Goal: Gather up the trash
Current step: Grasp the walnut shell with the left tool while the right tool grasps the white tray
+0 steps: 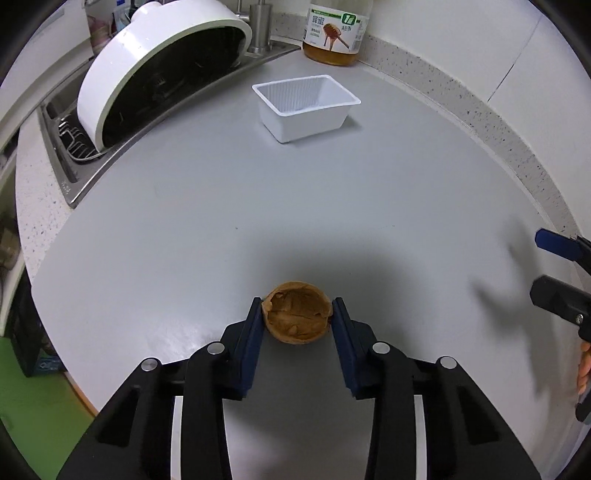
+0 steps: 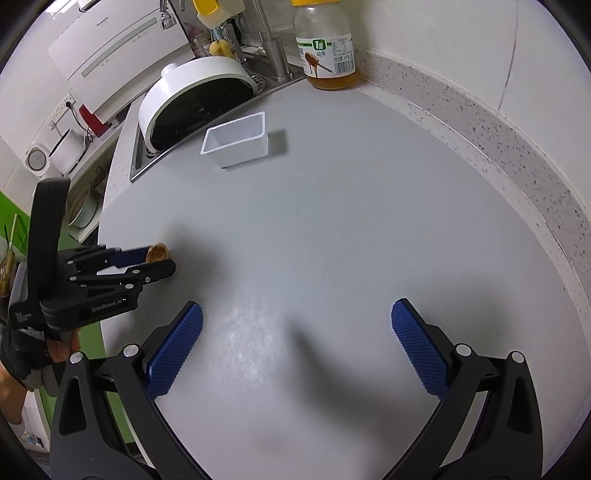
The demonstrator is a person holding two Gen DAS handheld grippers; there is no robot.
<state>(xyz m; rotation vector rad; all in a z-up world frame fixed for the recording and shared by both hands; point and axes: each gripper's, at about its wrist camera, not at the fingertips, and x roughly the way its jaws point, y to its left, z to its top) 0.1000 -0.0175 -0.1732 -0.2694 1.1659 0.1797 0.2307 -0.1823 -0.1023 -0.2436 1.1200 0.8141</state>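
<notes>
A brown walnut shell half (image 1: 297,317) sits between the blue pads of my left gripper (image 1: 298,308), hollow side up; the pads touch both its sides. In the right wrist view the left gripper (image 2: 157,258) holds the shell (image 2: 158,253) a little above the grey counter (image 2: 332,229). A white plastic tray (image 1: 306,107), empty, stands farther back on the counter and shows in the right wrist view (image 2: 236,142) too. My right gripper (image 2: 297,317) is open wide and empty above the counter; its fingers (image 1: 557,295) enter the left wrist view at the right edge.
A white round appliance (image 1: 159,70) leans in the sink rack at the back left. A honey jar (image 1: 334,33) stands in the back corner by the speckled backsplash (image 1: 498,133). The counter's left edge (image 1: 48,314) drops to a green floor.
</notes>
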